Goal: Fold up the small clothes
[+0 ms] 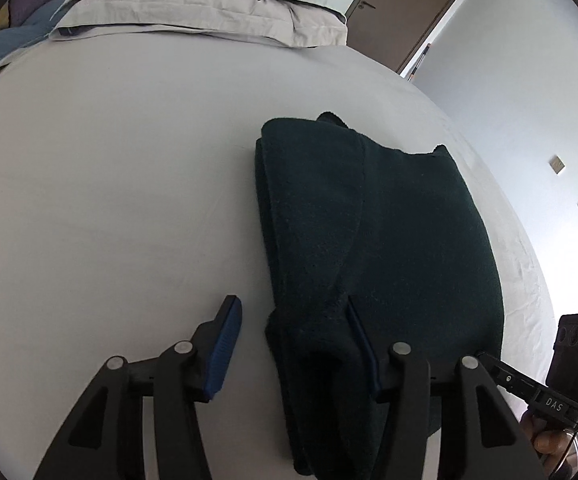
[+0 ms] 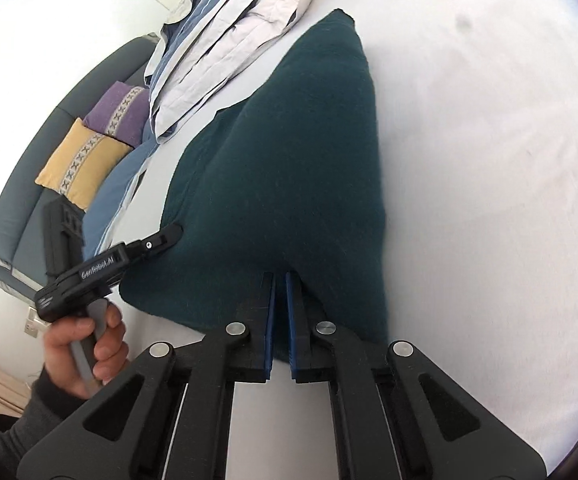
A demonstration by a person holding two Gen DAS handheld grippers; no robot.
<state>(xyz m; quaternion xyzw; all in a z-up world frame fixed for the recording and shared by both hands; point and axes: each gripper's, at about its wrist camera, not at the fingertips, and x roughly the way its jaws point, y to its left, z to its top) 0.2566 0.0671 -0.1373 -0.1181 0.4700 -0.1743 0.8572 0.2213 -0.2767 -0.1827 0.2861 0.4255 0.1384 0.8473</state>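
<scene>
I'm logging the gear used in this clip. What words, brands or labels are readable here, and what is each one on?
"DAS": white letters on the body of the right gripper, seen from the left wrist camera.
"GenRobot.AI": on the side of the left gripper, seen from the right wrist camera.
A smaller line of print lower on that same body is too small to read.
The dark green garment shows no readable label.

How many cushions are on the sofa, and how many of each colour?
Purple cushion: 1
Yellow cushion: 1
Total: 2 cushions, both on the grey-blue sofa.
</scene>
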